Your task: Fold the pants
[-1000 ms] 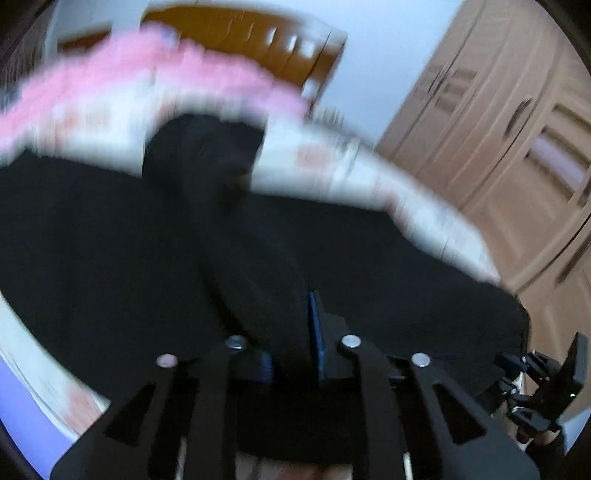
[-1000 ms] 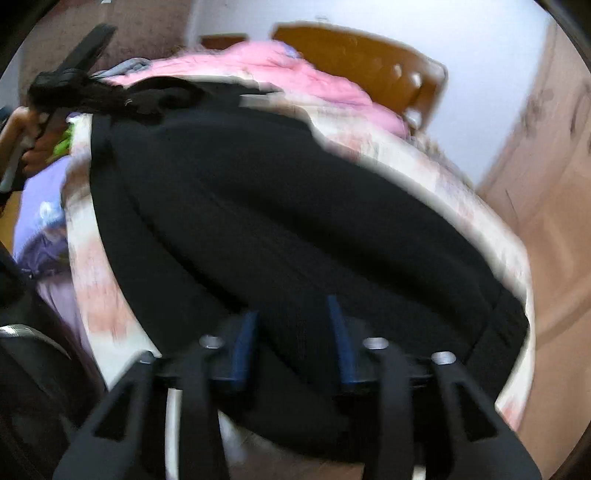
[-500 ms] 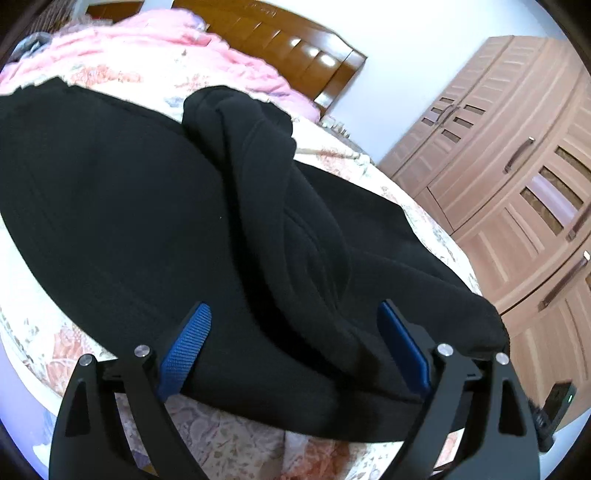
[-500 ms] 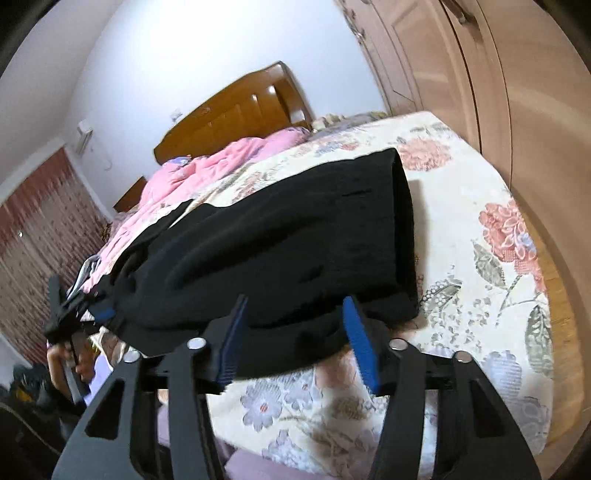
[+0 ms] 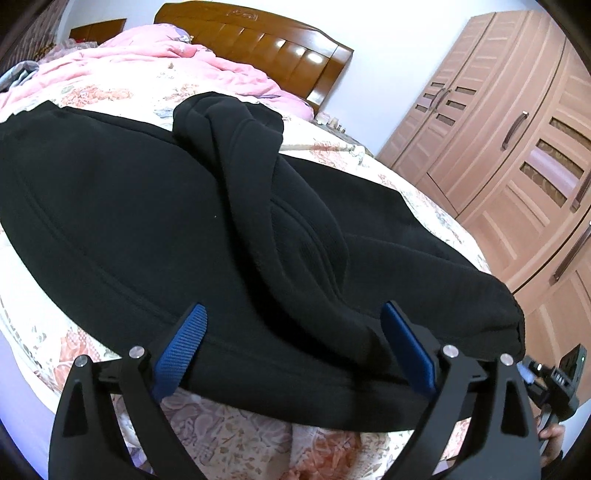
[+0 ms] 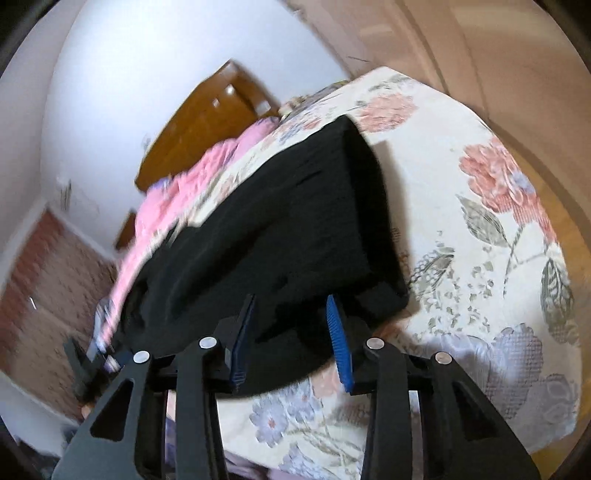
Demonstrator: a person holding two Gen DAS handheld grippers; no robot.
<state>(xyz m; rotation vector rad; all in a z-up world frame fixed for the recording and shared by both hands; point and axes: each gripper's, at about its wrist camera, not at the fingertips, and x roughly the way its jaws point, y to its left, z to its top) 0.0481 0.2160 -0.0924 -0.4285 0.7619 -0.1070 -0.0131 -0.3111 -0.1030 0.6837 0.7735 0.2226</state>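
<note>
Black pants lie spread across the floral bed sheet, with one leg folded in a thick ridge over the other. My left gripper is at their near edge, its jaws opening wide. The ridge lies between the blue pads untouched. In the right wrist view the pants end near the bed corner. My right gripper is closing around their near edge, and its pads show no pressure on the cloth. Each gripper is visible in the other's view: the right gripper and the left gripper.
A pink quilt is bunched at the head of the bed under a wooden headboard. Wooden wardrobe doors stand to the right. The bed corner and floor are close to the pants' end.
My left gripper has opened and let go of the folded leg, which now rests on the pants. My right gripper has rolled, swung to the pants' end and narrowed its jaws.
</note>
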